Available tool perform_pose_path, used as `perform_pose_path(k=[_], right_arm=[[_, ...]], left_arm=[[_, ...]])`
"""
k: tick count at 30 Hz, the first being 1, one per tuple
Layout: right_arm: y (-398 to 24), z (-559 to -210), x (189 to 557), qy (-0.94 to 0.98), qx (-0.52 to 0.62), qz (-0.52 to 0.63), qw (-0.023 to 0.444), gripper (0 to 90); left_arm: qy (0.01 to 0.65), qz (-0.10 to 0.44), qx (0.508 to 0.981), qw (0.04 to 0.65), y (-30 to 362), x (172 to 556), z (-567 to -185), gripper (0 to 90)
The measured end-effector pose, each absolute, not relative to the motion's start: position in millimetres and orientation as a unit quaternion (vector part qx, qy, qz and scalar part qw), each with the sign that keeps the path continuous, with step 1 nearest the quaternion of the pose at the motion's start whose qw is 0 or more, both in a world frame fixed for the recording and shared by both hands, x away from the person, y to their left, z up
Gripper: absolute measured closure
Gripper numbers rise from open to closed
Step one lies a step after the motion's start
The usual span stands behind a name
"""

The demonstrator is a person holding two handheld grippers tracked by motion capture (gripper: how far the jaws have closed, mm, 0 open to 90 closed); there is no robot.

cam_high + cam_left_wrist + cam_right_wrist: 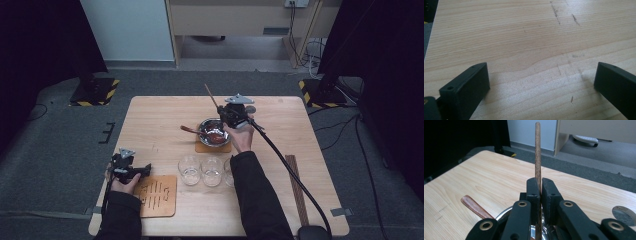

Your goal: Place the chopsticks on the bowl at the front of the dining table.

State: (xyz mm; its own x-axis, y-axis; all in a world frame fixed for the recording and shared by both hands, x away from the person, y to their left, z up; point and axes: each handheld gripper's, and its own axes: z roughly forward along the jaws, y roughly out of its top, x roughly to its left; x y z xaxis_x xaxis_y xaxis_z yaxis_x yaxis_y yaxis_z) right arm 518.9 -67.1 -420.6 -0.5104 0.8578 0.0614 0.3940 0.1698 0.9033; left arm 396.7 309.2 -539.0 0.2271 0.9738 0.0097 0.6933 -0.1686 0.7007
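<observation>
no legible text, label or number on anything

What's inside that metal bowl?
The bowl holds something dark reddish, with a wooden spoon leaning out over its left rim. The right gripper, shut on a wooden stick, hangs over the bowl and covers part of it, so the rest stays hidden.
</observation>
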Motion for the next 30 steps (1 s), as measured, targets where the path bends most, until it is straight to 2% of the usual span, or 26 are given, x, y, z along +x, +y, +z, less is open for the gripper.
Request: perform_pose_path(k=[30], right_arm=[[-48, -467, 531, 0.757, 0.447, 0.427, 0.213, 84.8]], left_arm=[[0.574, 0.239, 0.726, 0.294, 309, 397, -539, 0.0]])
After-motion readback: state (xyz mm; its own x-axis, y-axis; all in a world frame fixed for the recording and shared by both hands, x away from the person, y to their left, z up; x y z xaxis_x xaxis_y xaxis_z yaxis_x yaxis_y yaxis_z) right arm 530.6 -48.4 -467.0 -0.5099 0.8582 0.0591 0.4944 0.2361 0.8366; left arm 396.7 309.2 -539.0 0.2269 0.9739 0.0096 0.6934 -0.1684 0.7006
